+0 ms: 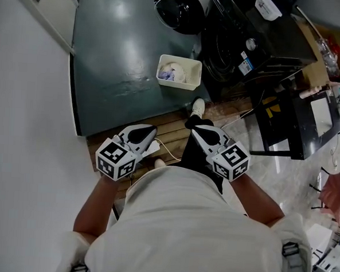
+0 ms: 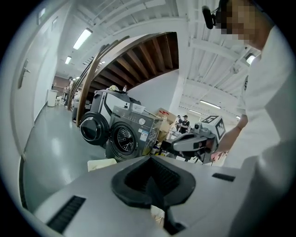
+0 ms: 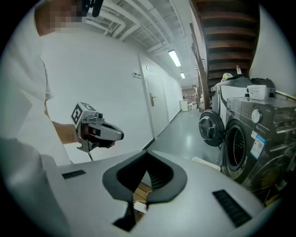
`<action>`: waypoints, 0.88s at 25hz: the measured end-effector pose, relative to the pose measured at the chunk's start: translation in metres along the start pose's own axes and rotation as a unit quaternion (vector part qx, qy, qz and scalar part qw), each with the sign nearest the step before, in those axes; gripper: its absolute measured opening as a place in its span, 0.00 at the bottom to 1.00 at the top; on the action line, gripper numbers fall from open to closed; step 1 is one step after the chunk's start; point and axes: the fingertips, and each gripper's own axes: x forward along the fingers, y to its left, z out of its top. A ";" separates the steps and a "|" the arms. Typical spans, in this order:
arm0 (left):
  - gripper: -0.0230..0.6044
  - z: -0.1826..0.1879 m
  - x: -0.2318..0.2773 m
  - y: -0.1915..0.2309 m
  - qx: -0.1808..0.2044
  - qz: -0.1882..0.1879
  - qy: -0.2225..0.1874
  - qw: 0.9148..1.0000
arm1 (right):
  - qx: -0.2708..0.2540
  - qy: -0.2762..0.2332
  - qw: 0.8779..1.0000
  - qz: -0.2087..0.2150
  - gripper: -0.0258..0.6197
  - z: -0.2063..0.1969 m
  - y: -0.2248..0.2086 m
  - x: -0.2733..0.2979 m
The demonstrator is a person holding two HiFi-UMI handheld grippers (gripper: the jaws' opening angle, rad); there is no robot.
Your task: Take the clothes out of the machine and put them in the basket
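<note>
While I stand back from the washing machine (image 1: 236, 42), both my claws are shut and empty.
My left gripper (image 1: 147, 132) and right gripper (image 1: 199, 130) point forward side by side above the wooden boards (image 1: 170, 132). They are apart from each other, each with its jaws pressed together and nothing between them. The white basket (image 1: 191, 65) sits on the dark green floor (image 1: 117, 54) just in front of the machine, well ahead of my claws. Pale and bluish clothes (image 1: 171, 72) lie in it. The machine's round door (image 1: 177, 11) is swung open to the left. Whether anything lies in the drum (image 2: 124, 139) I cannot tell.
</note>
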 end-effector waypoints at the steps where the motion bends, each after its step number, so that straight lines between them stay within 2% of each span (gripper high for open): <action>1: 0.03 0.000 -0.002 -0.001 -0.002 -0.001 -0.003 1.000 | -0.001 0.000 1.000 0.000 0.05 -0.001 0.003 -0.001; 11: 0.03 -0.004 -0.013 0.001 -0.006 0.001 -0.013 1.000 | -0.023 -0.005 1.000 -0.002 0.05 0.005 0.019 -0.003; 22: 0.03 -0.002 -0.022 0.019 -0.006 0.020 -0.019 1.000 | -0.042 0.003 0.999 -0.003 0.05 0.005 0.026 -0.004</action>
